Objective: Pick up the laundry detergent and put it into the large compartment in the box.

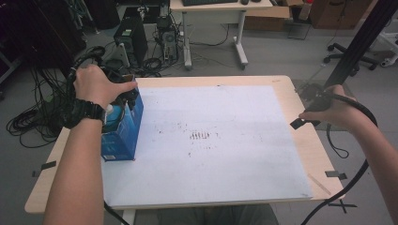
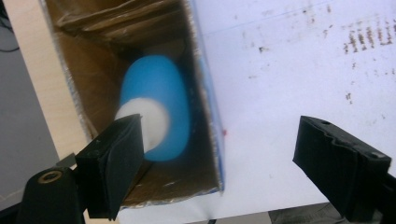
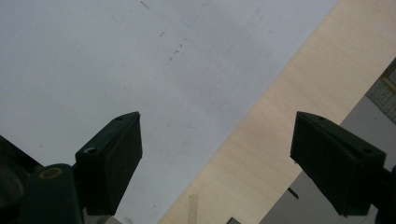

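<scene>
Your left gripper [image 2: 219,163] hangs over the open blue box [image 1: 123,133] at the left edge of the white sheet [image 1: 225,140], jaws spread, one inside the box, one outside. The blue-and-white bottle [image 2: 156,109] lies inside, apparently untouched. Your right gripper [image 3: 217,163] sits at the table's [image 1: 300,140] right edge, jaws released, grasping nothing
</scene>
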`<control>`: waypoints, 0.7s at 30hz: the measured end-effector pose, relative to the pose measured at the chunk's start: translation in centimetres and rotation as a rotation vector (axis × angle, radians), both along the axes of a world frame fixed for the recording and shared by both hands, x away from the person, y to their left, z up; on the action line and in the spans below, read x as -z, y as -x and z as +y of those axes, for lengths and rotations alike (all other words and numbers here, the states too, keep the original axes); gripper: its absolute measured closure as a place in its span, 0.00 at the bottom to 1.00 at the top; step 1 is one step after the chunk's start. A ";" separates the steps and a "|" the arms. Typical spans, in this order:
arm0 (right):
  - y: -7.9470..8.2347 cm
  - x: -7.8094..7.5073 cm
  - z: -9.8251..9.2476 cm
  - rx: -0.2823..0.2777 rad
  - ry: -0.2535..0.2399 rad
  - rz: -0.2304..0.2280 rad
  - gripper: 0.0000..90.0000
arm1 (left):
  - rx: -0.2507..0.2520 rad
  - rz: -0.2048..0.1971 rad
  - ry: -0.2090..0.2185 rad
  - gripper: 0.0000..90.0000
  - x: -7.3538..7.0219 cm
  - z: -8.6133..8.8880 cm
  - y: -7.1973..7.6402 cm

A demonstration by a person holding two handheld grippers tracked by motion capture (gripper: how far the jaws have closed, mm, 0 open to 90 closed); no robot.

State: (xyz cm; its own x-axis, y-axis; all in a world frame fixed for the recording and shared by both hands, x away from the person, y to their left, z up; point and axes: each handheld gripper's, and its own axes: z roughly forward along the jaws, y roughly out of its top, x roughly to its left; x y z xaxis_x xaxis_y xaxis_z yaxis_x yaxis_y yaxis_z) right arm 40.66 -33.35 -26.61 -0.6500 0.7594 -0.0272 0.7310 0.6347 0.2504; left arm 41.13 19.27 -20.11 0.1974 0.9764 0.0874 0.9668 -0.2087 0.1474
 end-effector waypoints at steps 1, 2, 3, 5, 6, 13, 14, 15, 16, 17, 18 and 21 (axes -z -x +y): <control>0.0 0.0 0.0 -0.001 -0.001 -0.001 0.19 | 0.007 -0.003 -0.009 0.18 0.0 -0.3 0.0; 0.0 -0.1 0.0 -0.001 -0.001 -0.002 0.19 | 0.011 -0.003 -0.014 0.18 0.0 -0.5 0.0; 0.0 -0.1 0.0 -0.002 -0.002 -0.002 0.19 | 0.020 0.000 -0.015 0.18 0.0 -0.8 -0.1; 0.0 -0.1 0.0 -0.002 -0.002 -0.003 0.19 | 0.032 -0.001 -0.012 0.18 0.1 -1.4 -0.1; 0.1 -0.1 0.0 -0.002 -0.001 -0.002 0.19 | 0.039 -0.002 -0.016 0.18 0.1 -1.7 -0.1; 0.2 -0.1 -0.1 -0.001 -0.003 -0.002 0.19 | 0.082 -0.003 -0.014 0.17 0.3 -3.7 -0.4; 0.2 -0.1 -0.1 0.000 -0.003 -0.002 0.19 | 0.088 -0.002 -0.017 0.17 0.4 -3.9 -0.4; 0.2 -0.1 -0.1 0.000 -0.002 -0.001 0.19 | 0.093 -0.003 -0.017 0.17 0.4 -4.1 -0.4; 0.2 -0.1 -0.1 -0.001 -0.002 0.000 0.19 | 0.099 0.000 -0.018 0.17 0.5 -4.4 -0.4; 0.2 0.0 -0.1 0.000 -0.003 0.001 0.19 | 0.104 -0.001 -0.021 0.17 0.6 -4.6 -0.4; 0.2 0.0 -0.1 0.001 -0.004 0.000 0.19 | 0.109 -0.001 -0.024 0.17 0.7 -4.9 -0.4; 0.3 0.0 -0.1 0.000 -0.004 0.001 0.19 | 0.129 -0.001 -0.026 0.17 0.9 -5.7 -0.3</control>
